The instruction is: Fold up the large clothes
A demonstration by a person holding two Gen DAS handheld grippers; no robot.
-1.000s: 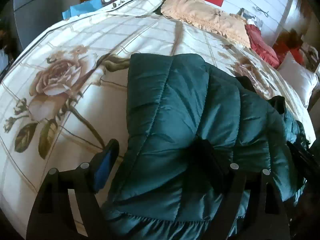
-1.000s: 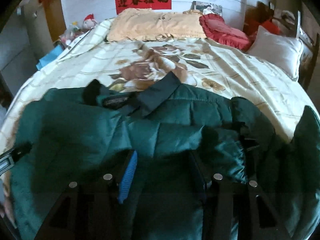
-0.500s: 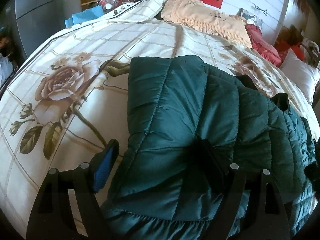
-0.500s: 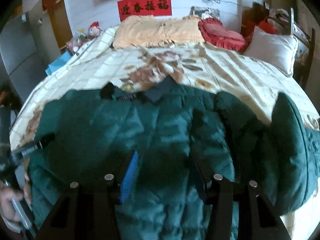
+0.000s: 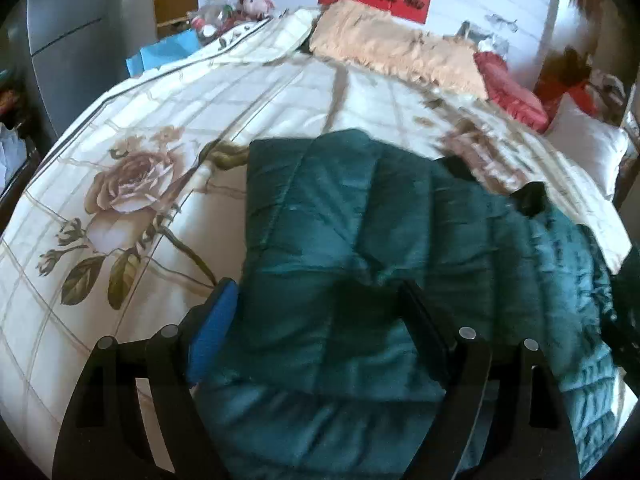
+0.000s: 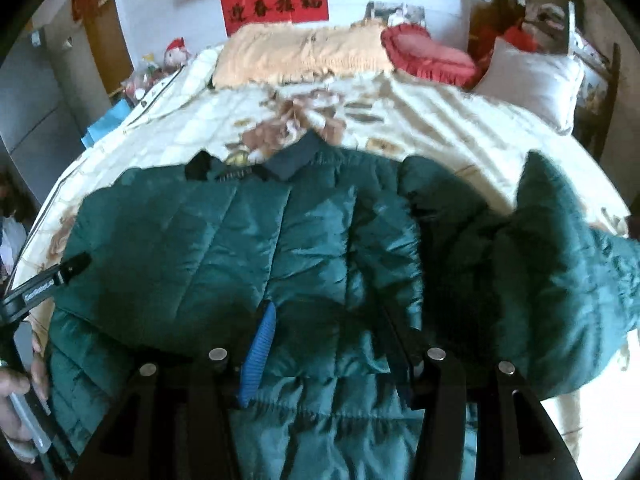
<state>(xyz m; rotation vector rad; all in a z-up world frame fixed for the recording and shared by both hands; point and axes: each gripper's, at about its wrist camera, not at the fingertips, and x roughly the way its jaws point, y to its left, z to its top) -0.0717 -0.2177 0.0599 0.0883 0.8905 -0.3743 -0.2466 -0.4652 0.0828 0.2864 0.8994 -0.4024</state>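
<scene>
Jacket (image 6: 224, 248) — dark green, quilted, puffy

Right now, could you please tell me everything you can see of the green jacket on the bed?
The jacket is a dark teal, shiny quilted puffer with a darker collar at its far edge. It lies spread across the floral bedspread, one side folded over the body, a sleeve bunched up at the right. Both grippers hang over it with fabric between their fingers: the left gripper wide, the right gripper narrower. Whether either pinches it is unclear.
</scene>
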